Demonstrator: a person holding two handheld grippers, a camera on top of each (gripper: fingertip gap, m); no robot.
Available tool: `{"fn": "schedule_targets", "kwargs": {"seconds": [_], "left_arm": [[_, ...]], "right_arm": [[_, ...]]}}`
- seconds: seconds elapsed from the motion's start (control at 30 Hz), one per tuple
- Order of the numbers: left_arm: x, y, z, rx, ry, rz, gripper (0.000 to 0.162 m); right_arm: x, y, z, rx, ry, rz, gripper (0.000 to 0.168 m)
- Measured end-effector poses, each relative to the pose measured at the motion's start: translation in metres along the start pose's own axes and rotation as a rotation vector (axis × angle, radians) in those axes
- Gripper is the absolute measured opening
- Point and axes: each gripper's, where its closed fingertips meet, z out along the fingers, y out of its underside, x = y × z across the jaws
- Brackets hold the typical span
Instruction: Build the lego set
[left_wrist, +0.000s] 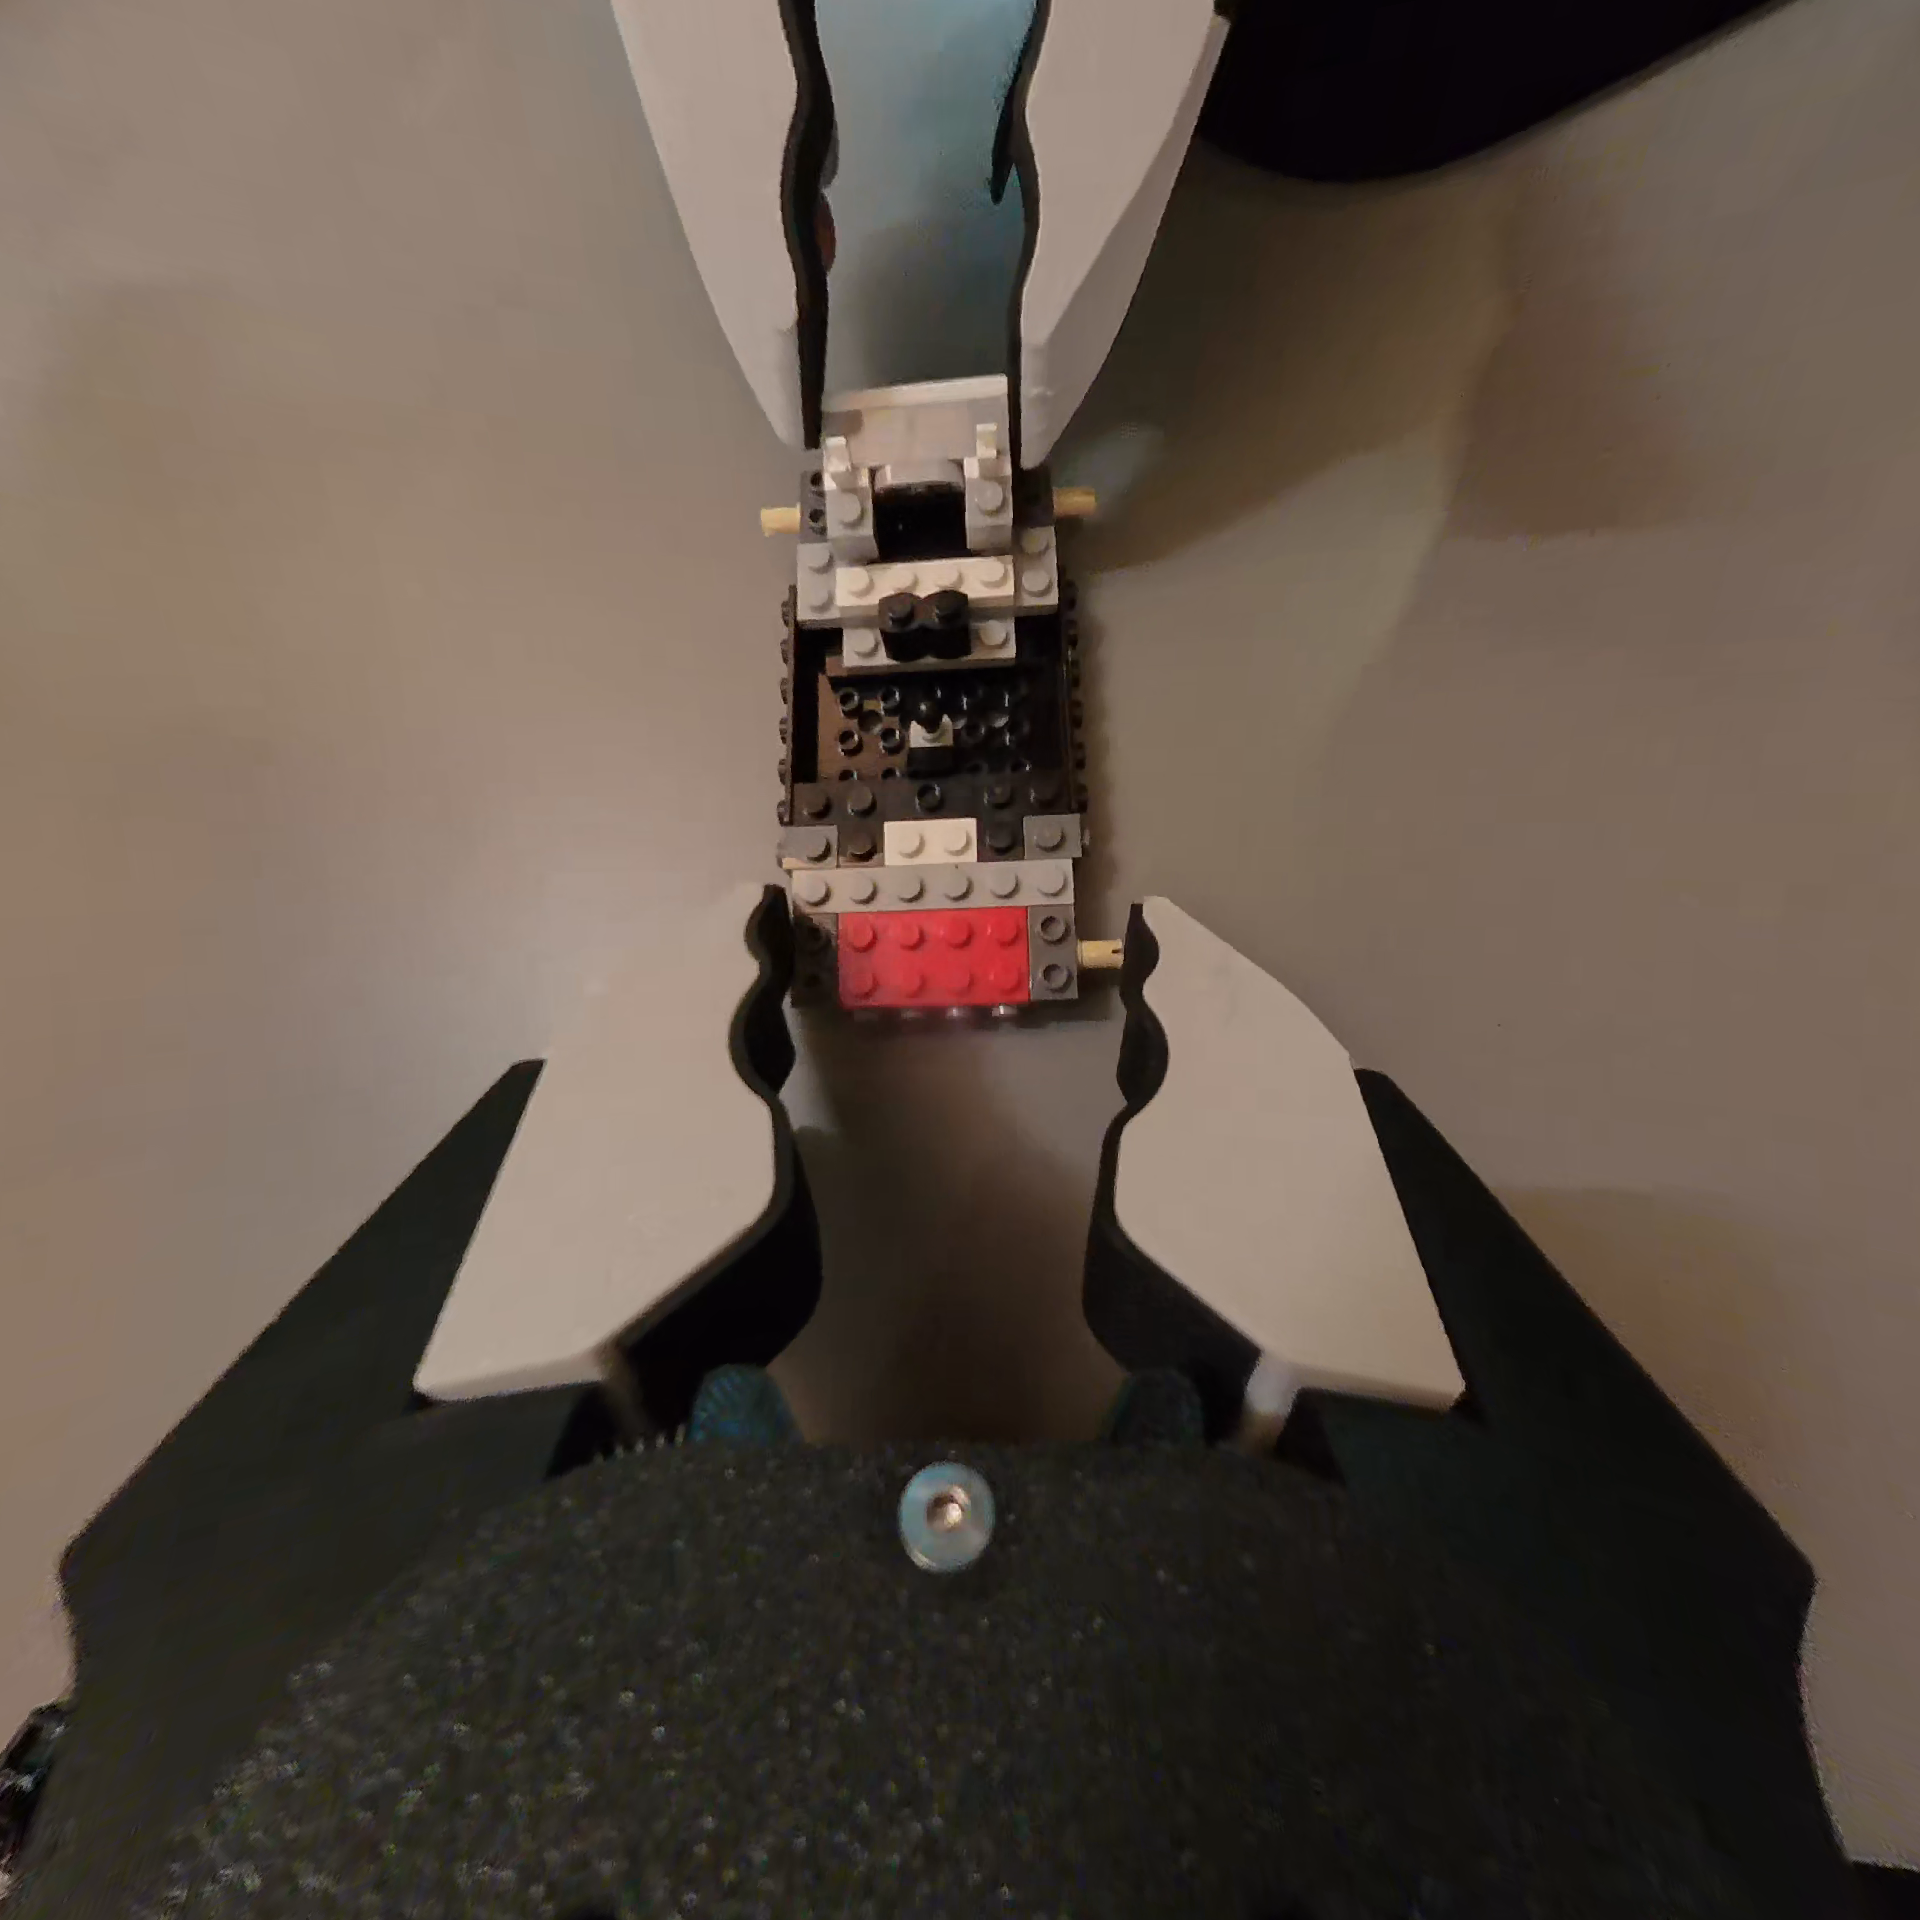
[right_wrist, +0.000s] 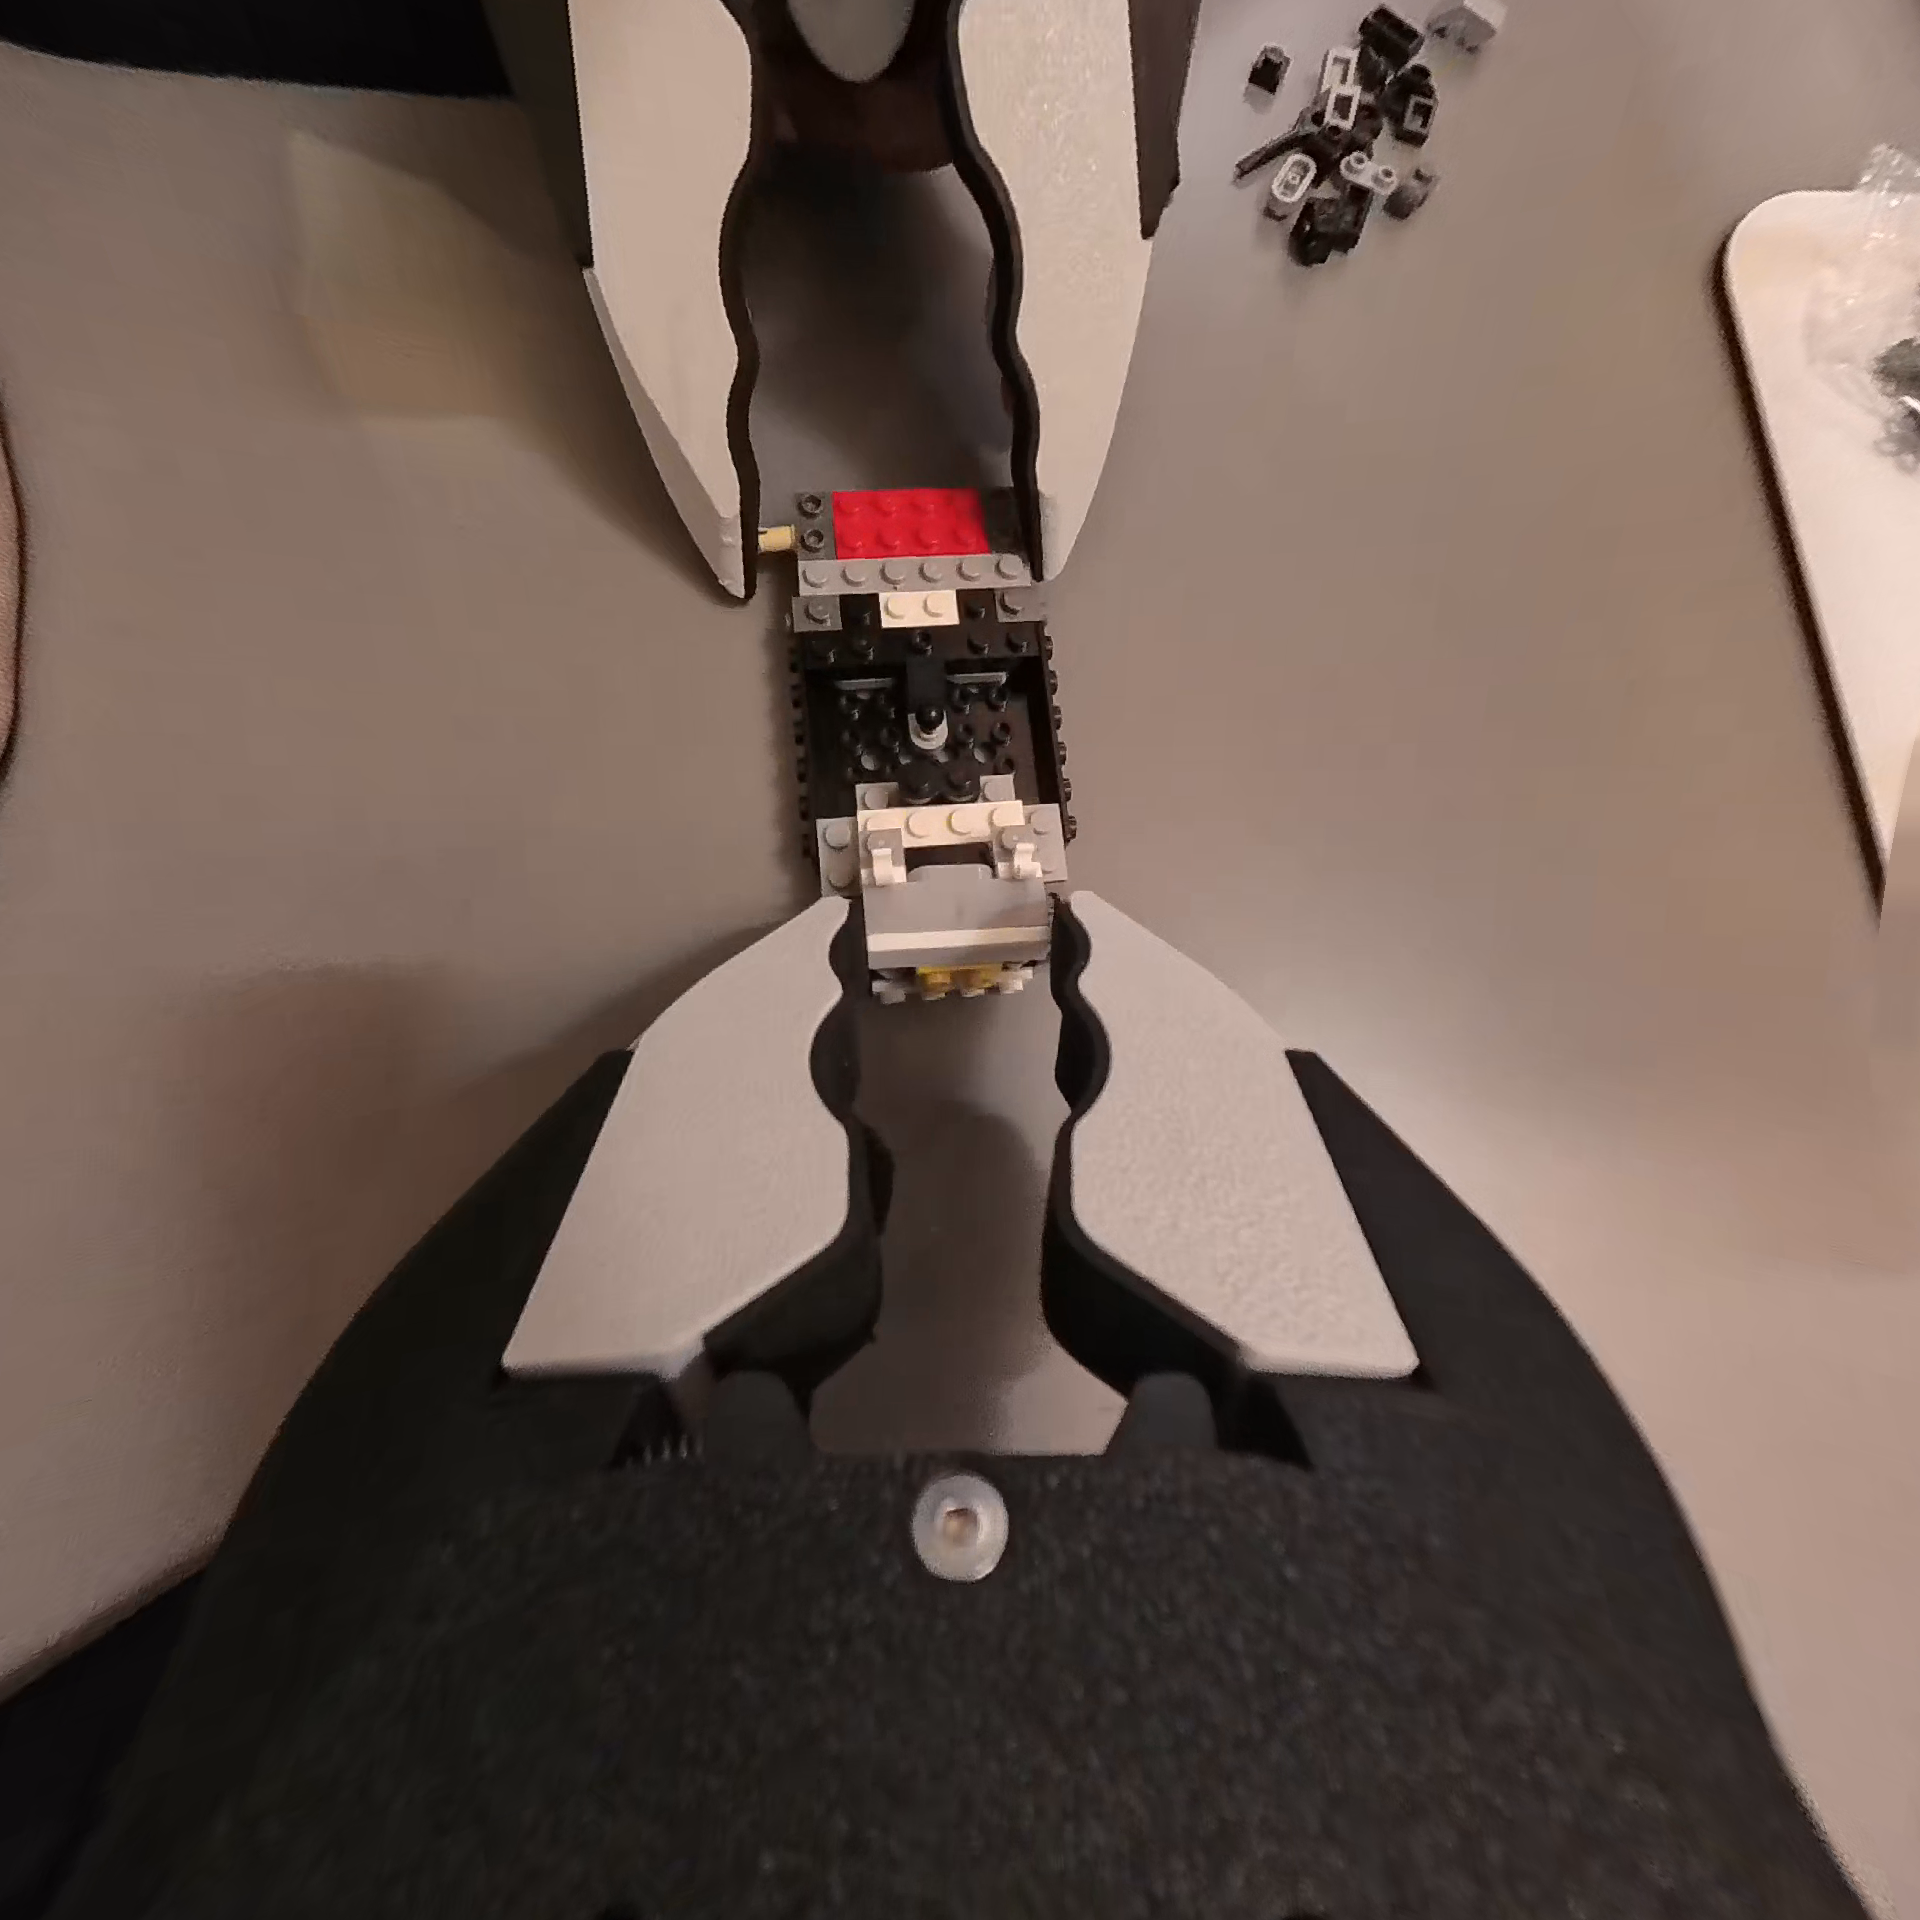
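Note:
A partly built lego car (left_wrist: 925, 727) lies on the grey table, with a black studded middle, a red brick (left_wrist: 932, 954) at one end and a grey sloped block (right_wrist: 951, 909) at the other. My left gripper (left_wrist: 951, 935) is open and straddles the red end; its left finger touches the car's side, and its right finger stands just off a tan axle pin (left_wrist: 1101, 951). My right gripper (right_wrist: 956, 920) is shut on the grey sloped end. Each gripper also shows at the far end of the other's view, the right one (left_wrist: 916, 416) and the left one (right_wrist: 894, 540).
A pile of small loose black and grey lego pieces (right_wrist: 1351, 135) lies at the far right in the right wrist view. A white board (right_wrist: 1787, 436) with a clear plastic bag on it sits at the right edge. A dark object (left_wrist: 1558, 73) is at the top right. One gripper's finger ends stand about 8 cm off the other's.

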Motion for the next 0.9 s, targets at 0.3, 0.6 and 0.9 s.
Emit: {"fn": "schedule_targets", "kwargs": {"seconds": [0.3, 0.6, 0.9], "left_arm": [[0.0, 0.0, 0.0, 0.007, 0.001, 0.002, 0.06], [0.0, 0.0, -0.001, 0.012, 0.0, -0.001, 0.06], [-0.001, 0.0, -0.001, 0.014, -0.004, 0.0, 0.06]], "right_arm": [[-0.001, 0.005, 0.005, -0.111, -0.039, -0.052, 0.035], [0.001, 0.002, -0.006, -0.112, -0.059, -0.057, 0.038], [0.001, -0.002, 0.003, -0.035, -0.054, -0.052, 0.034]]}}
